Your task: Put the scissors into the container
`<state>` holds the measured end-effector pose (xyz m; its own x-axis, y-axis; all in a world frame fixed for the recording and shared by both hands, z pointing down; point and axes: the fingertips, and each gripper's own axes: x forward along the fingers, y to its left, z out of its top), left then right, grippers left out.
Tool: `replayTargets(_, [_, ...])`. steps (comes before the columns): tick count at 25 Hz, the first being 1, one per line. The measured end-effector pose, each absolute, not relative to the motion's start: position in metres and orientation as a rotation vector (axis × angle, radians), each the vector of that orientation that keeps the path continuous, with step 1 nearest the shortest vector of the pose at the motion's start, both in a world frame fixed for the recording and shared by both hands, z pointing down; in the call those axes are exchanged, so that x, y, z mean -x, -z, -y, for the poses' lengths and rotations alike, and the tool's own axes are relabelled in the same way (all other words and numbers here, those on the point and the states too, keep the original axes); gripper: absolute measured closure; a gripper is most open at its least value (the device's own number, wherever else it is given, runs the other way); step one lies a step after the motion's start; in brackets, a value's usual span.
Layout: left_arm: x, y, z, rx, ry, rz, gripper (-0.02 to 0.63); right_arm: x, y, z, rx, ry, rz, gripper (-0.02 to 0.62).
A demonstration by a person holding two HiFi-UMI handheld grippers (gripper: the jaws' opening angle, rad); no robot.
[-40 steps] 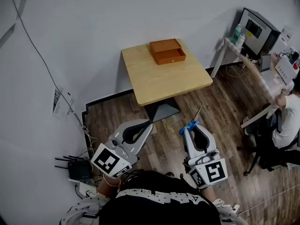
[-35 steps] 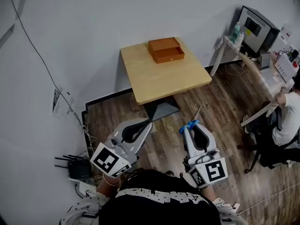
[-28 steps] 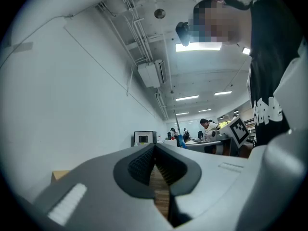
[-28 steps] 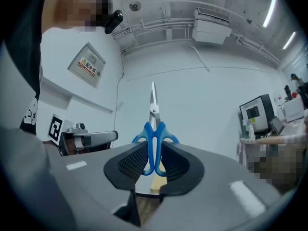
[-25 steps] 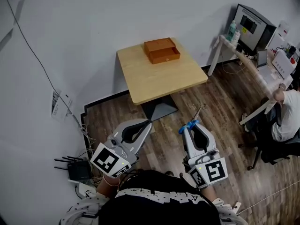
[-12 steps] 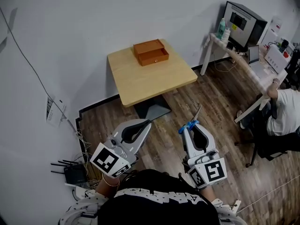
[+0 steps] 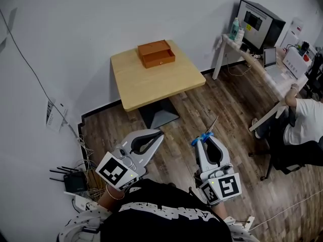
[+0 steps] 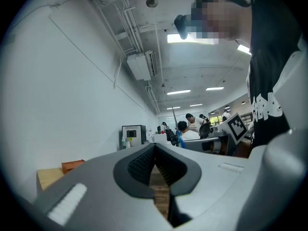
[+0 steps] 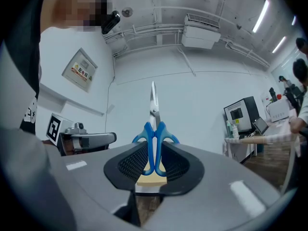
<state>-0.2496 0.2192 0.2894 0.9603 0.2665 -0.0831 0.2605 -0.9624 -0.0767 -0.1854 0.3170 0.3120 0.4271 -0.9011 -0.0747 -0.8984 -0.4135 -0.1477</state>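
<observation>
Blue-handled scissors [image 7: 206, 133] stick out of my right gripper [image 7: 203, 140], blades pointing forward and up; the jaws are shut on the handles. In the right gripper view the scissors [image 9: 154, 136] stand upright between the pads of that gripper [image 9: 155, 153]. The container, an orange wooden box [image 7: 156, 53] with a drawer front, sits at the far side of a light wooden table [image 7: 161, 87], well ahead of both grippers. My left gripper [image 7: 160, 133] is shut with nothing in it, held over the floor. The left gripper [image 8: 154, 147] view shows the box [image 8: 72, 166] far off to the left.
A white wall runs behind the table. A desk with a monitor [image 7: 258, 19] and bottles stands at the right, and a seated person [image 7: 302, 129] is beside it. A router [image 7: 65, 181] and cables lie on the wooden floor at the left.
In the head view the table and the box have slid leftward and the desk at the right has come further into view. Both grippers keep their pose, the scissors still held.
</observation>
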Motion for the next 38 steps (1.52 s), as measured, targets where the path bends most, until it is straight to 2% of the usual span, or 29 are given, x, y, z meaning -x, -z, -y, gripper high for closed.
replayTargets(9, [0.244, -0.293, -0.216, 3.056, -0.117, 0.404, 0.604, 0.180, -0.319, -0.315, 2.492, 0.047, -1.588, 0.494])
replayTargets(22, [0.203, -0.300, -0.186, 3.103, -0.198, 0.432, 0.604, 0.136, -0.313, -0.304, 2.598, -0.006, -1.546, 0.494])
replayTargets(38, [0.158, -0.308, -0.126, 3.126, -0.168, 0.337, 0.604, 0.090, -0.308, -0.235, 2.548, 0.002, -1.655, 0.494])
